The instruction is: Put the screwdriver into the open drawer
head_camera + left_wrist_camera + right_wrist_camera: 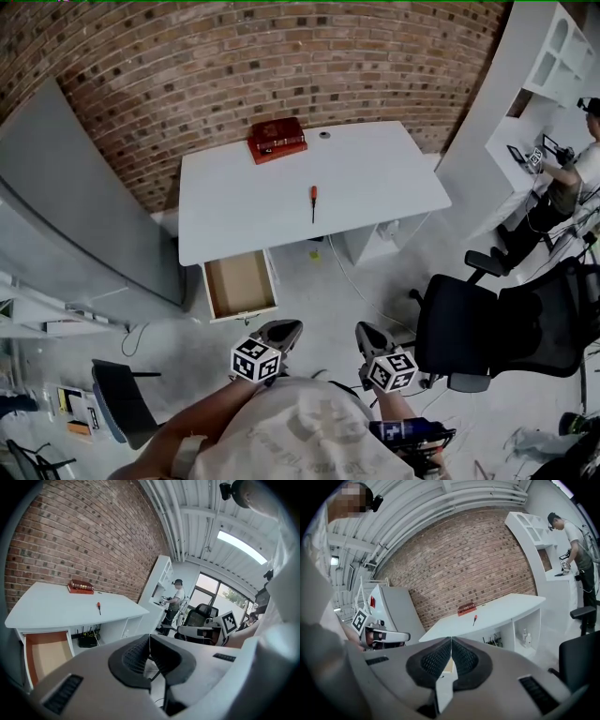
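Observation:
The screwdriver [313,202], red-handled with a dark shaft, lies near the middle of the white desk [394,178]. It shows small in the left gripper view [99,607] and the right gripper view [474,619]. Under the desk's left end an open drawer [240,284] stands pulled out, its brown inside bare [47,653]. My left gripper [284,331] and right gripper [367,334] hover side by side over the floor, well short of the desk. Both are shut with nothing in them, the left [150,637] and the right [451,641].
A red book [277,139] lies at the desk's back edge. A black office chair [478,328] stands to my right and a small dark chair [122,398] to my left. A grey cabinet [84,206] flanks the desk's left. A person [572,178] works at white shelves far right.

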### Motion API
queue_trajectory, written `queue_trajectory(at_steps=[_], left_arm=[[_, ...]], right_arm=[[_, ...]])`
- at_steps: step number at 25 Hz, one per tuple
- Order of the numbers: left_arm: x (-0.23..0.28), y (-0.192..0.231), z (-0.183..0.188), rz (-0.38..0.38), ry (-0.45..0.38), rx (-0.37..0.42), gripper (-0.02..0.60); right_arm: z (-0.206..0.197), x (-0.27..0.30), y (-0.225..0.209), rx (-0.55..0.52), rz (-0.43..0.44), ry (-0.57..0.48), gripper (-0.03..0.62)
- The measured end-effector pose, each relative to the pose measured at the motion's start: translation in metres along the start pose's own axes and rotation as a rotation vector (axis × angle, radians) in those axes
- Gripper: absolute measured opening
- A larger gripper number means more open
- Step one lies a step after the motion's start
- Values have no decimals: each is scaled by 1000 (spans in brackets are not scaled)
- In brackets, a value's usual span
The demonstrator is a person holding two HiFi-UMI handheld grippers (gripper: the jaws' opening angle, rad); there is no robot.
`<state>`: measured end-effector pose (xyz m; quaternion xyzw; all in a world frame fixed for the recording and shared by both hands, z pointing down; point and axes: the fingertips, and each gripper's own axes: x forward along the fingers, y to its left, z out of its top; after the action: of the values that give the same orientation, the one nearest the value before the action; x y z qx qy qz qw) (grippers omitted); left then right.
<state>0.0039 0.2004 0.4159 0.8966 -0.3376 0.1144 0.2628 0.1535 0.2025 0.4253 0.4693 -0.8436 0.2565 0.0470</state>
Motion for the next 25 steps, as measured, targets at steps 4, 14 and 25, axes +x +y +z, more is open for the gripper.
queue_trajectory(at_steps=[4,14,25], left_arm=[[10,-13,0,5,6,2,21],[19,-40,-9,40,13,15,21],[20,-26,-11,39,35,-24,21]], right_arm=[[0,-13,-10,3,5,-3,21],[-10,-35,-25,42,41,-20,21],[-3,-15,-29,45,30,-28,21]])
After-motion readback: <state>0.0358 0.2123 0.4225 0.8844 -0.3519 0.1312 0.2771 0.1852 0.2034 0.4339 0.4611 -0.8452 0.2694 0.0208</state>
